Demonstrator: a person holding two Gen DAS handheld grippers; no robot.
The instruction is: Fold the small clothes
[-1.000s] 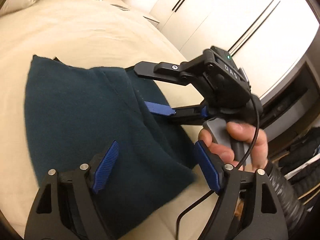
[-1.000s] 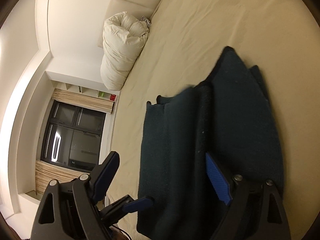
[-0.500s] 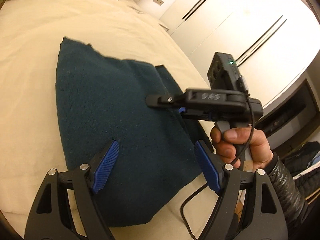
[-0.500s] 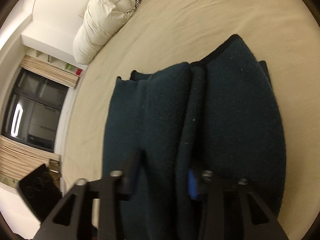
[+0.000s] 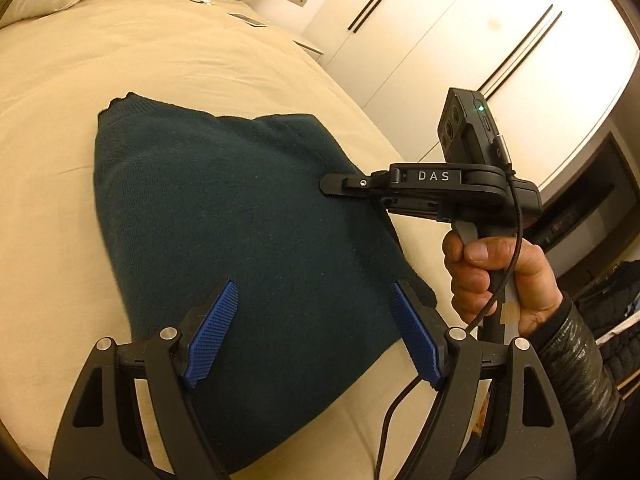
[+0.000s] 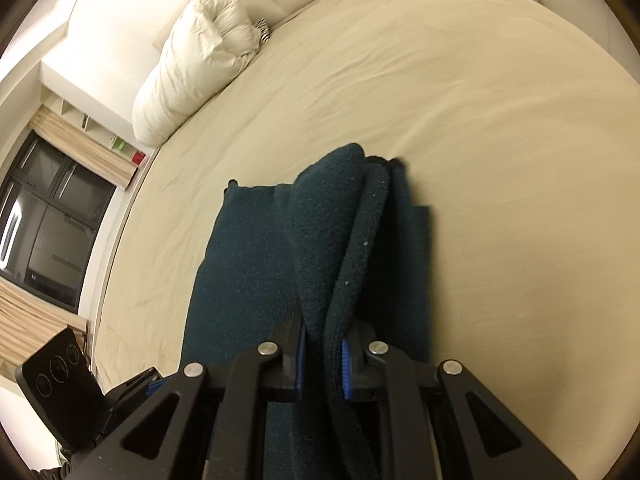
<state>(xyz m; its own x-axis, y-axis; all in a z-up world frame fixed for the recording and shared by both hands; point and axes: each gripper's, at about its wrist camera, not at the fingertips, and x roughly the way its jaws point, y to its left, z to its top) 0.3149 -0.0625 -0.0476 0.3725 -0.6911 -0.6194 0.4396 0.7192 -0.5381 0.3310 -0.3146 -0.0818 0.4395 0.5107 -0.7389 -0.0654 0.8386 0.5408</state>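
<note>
Garment: your dark teal knit garment (image 5: 240,232) lies on the bed (image 5: 168,52), near the bed's edge closest to you. Most of it is flat on the sheet.
Garment, far end: a ribbed hem points toward the pillow (image 6: 192,60) at the head of the bed.
Garment, right side: a fold of the knit is lifted off the bed and bunched into a ridge (image 6: 340,232) that runs away from your right gripper. The rest of the garment lies flat beside the ridge, on the side toward the window (image 6: 44,216).
Right gripper: your right gripper (image 6: 323,362) has its jaws closing, nearly together. The blue fingers (image 6: 346,372) press on the bunched fold from both sides, so the fold is pinched between them.
Right gripper, seen from the left: it sits at the garment's edge nearest the wardrobe doors (image 5: 460,40), with the tips buried in the knit. Your right hand (image 5: 500,280) is wrapped round its grey handle, cable trailing down.
Left gripper: your left gripper (image 5: 312,334) hangs over the near end of the garment with its jaws wide apart. Only the knit below shows in the gap. Whether the tips touch the cloth, you cannot tell from this view.
Sleeve: a dark quilted sleeve (image 5: 580,368) covers your right wrist.
Bed: cream sheet, lightly wrinkled around the garment.
</note>
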